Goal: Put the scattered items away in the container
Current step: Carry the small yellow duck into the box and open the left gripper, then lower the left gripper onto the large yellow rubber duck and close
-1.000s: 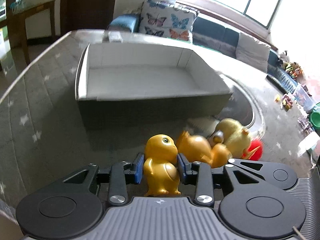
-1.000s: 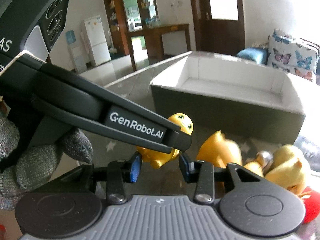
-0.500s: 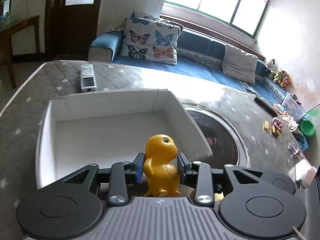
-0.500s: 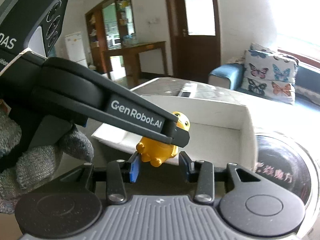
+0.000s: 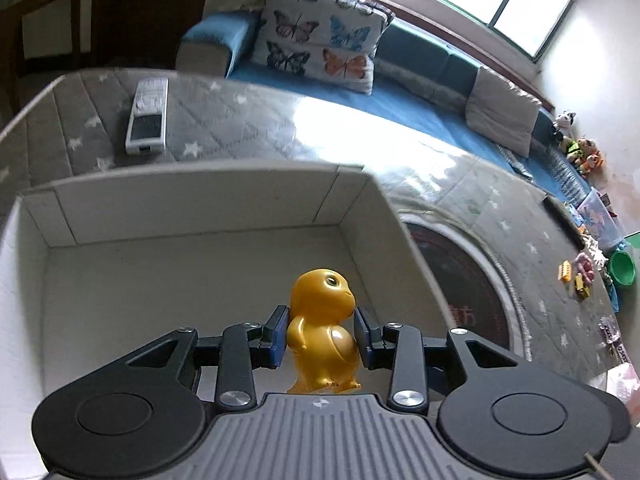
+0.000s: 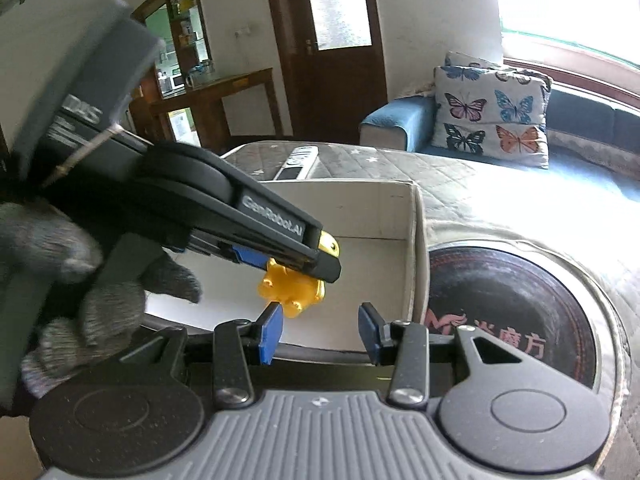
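Right now my left gripper (image 5: 321,330) clamps the yellow chick toy (image 5: 323,334) between its blue pads, upright, above the inside of the white box (image 5: 192,204). My right gripper (image 6: 320,330) stands spread with nothing between its fingers, by the box's near wall. Beyond the box, a remote (image 5: 147,116) lies on the grey quilted table (image 5: 248,120).
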Available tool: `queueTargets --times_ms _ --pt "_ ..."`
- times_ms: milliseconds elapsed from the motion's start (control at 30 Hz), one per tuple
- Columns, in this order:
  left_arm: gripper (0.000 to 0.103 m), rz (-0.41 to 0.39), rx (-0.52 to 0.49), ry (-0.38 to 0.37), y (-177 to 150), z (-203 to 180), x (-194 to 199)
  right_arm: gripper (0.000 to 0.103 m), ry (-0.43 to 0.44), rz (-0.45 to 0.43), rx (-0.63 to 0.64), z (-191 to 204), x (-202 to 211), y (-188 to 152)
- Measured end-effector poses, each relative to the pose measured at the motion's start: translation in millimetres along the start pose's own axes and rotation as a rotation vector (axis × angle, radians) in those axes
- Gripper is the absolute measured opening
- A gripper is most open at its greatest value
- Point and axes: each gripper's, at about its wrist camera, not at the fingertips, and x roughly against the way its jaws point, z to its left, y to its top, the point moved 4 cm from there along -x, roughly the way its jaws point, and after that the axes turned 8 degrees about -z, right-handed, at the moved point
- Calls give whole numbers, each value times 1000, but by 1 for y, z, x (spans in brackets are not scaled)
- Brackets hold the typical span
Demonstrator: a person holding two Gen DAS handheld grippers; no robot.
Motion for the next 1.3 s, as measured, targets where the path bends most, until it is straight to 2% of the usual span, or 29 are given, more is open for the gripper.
queueTargets --times_ms 200,267,500,667,833,900,933,1133,1300 --pt "38 45 -6 25 -7 0 -15 44 -1 -10 -18 -9 1 -1" --pt "38 50 -10 42 -8 -1 -16 49 -2 -13 -18 -10 2 -1" --pt "38 18 -23 78 -3 0 -6 50 -3 -25 -20 -7 10 -1" --pt "38 -18 -15 87 1 3 11 59 -1 -38 -1 -1 21 -3" --pt "38 -53 -10 79 0 1 33 61 -5 -46 6 5 34 -6" --pt "38 -62 -2 77 -3 0 42 66 -5 -49 8 7 40 -7" --pt "38 -67 -3 73 -5 -1 46 69 -4 -50 12 8 43 -10" --pt "38 -111 -14 76 -20 -5 76 74 6 -54 38 19 66 -23" --pt "38 -125 -2 79 -41 -3 93 74 18 -55 58 28 83 -35"
